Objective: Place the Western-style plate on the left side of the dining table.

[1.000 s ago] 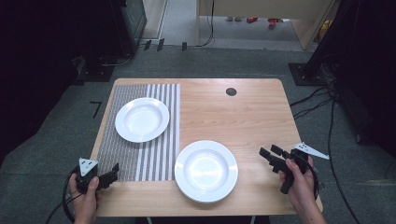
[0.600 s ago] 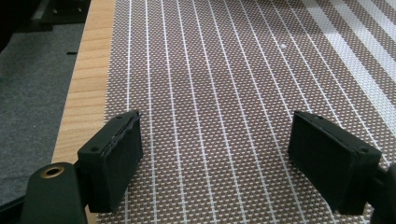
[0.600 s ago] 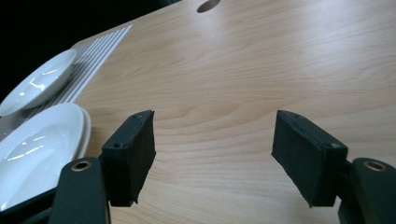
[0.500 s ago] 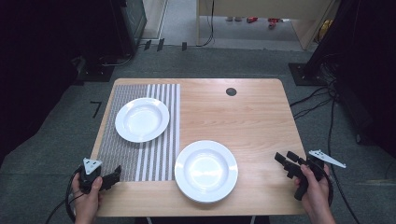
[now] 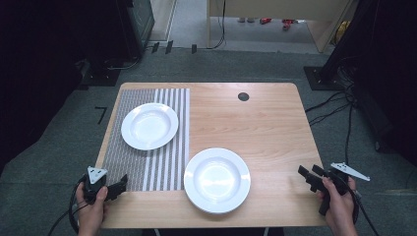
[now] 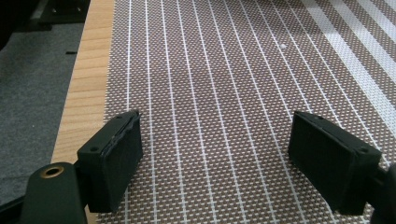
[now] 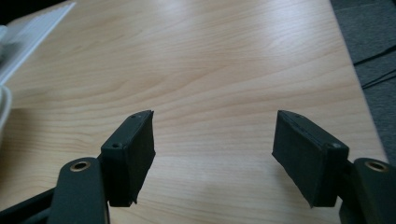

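Table: light wood (image 5: 265, 128), under both the left tongs (image 5: 119, 184) and the right tongs (image 5: 307, 173).
Cable hole: round, dark (image 5: 243, 96), near the table's far edge, well ahead of the right tongs.
Floor: grey carpet (image 5: 74, 132) around the table, just outside each pair of tongs.
Floor mark: black corner-shaped mark (image 5: 102, 113), ahead of the left tongs, off the table.
Cables: black (image 5: 329, 105), on the carpet ahead of the right tongs.
Cabinet: dark (image 5: 133, 24), far ahead of the left tongs.
Wooden furniture: pale (image 5: 275, 10), farthest from both.
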{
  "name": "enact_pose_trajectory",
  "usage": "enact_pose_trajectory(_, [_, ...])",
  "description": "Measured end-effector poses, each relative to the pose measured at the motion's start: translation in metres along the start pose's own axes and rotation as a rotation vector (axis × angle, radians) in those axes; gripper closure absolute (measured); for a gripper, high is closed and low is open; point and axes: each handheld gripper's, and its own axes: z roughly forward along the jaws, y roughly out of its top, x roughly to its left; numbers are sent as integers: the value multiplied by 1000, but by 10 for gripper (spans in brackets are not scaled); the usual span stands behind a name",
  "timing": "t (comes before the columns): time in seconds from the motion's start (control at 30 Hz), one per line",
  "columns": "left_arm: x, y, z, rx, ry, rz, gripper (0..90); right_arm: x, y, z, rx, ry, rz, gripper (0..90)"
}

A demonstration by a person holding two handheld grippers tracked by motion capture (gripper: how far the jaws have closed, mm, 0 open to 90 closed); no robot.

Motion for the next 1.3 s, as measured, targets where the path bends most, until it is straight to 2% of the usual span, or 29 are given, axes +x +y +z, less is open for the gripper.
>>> enact_pose_trajectory(0.2, [0, 0, 0, 0, 0, 0, 178, -4, -6, 1, 50, -76, -63, 296])
enact_pose_trajectory(0.43, [0, 0, 0, 0, 0, 0, 178, -3, -9, 1, 63, -111, -105, 294])
enact_pose_trajectory(0.63, [0, 0, 0, 0, 0, 0, 178, 5, -13, 4, 81, -172, -200, 280])
enact_pose_trajectory(1.03, [0, 0, 0, 0, -2, -1, 178, 12, -14, 7, 104, -203, -263, 241])
enact_pose_trajectory(1.3, [0, 0, 0, 0, -2, -1, 179, 12, -14, 8, 111, -197, -268, 217])
